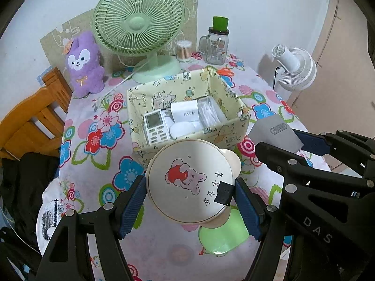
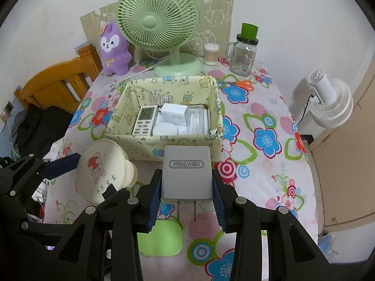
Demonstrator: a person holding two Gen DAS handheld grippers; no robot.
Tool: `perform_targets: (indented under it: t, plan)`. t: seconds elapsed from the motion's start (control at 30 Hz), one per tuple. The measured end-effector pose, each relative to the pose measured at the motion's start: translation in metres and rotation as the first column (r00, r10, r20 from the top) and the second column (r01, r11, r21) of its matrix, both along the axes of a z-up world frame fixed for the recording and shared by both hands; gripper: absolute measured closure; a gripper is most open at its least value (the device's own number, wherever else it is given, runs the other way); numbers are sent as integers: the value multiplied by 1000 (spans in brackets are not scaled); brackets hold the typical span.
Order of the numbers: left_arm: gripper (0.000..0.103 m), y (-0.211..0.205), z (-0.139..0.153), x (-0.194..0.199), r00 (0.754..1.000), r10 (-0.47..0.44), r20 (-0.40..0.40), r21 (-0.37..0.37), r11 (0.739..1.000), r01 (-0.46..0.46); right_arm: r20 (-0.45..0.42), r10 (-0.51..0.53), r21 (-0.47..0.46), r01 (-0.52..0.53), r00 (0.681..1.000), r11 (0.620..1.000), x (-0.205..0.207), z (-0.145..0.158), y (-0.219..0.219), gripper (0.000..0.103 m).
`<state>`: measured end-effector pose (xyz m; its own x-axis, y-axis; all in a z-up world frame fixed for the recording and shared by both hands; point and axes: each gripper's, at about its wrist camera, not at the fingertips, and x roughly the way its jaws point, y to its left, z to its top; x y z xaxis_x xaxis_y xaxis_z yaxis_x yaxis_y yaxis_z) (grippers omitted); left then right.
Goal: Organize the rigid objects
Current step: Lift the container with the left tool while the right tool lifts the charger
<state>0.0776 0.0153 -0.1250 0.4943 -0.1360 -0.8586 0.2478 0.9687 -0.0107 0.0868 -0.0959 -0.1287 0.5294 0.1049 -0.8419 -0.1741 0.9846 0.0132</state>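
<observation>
My left gripper [image 1: 189, 199] is shut on a round cream mirror [image 1: 189, 182] with a cartoon rabbit print, held above the table just in front of the yellow patterned box [image 1: 140, 93]. My right gripper [image 2: 187, 192] is shut on a grey MINGYI charger plug [image 2: 186, 171], prongs pointing back, also held just before the box [image 2: 164, 140]. The box holds a white remote [image 2: 144, 119], a white 45W charger [image 2: 173, 114] and other white items. The mirror also shows in the right wrist view [image 2: 100, 168], and the charger in the left wrist view [image 1: 275, 130].
A green square object [image 2: 160, 238] lies on the floral tablecloth [image 2: 257, 164] under the grippers. A green fan [image 2: 159, 25], purple plush [image 2: 113, 51], cotton swab jar [image 2: 211, 53], glass jar [image 2: 243, 53] and orange scissors [image 2: 241, 84] stand behind the box. A wooden chair [image 2: 58, 82] is left, a white fan [image 2: 330, 100] right.
</observation>
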Motion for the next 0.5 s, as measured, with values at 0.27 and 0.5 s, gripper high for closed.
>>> perform_targets:
  t: [0.27,0.5]
  plan:
    - [27,1,11,16,1000,27,9,-8,1000,-27,8,36,9,-36,999,999,18,14,4,60]
    - [27,-1,16,36,998,58,10,-14,998,-58,-1,75,16,-75,997,997,45,18,4,60]
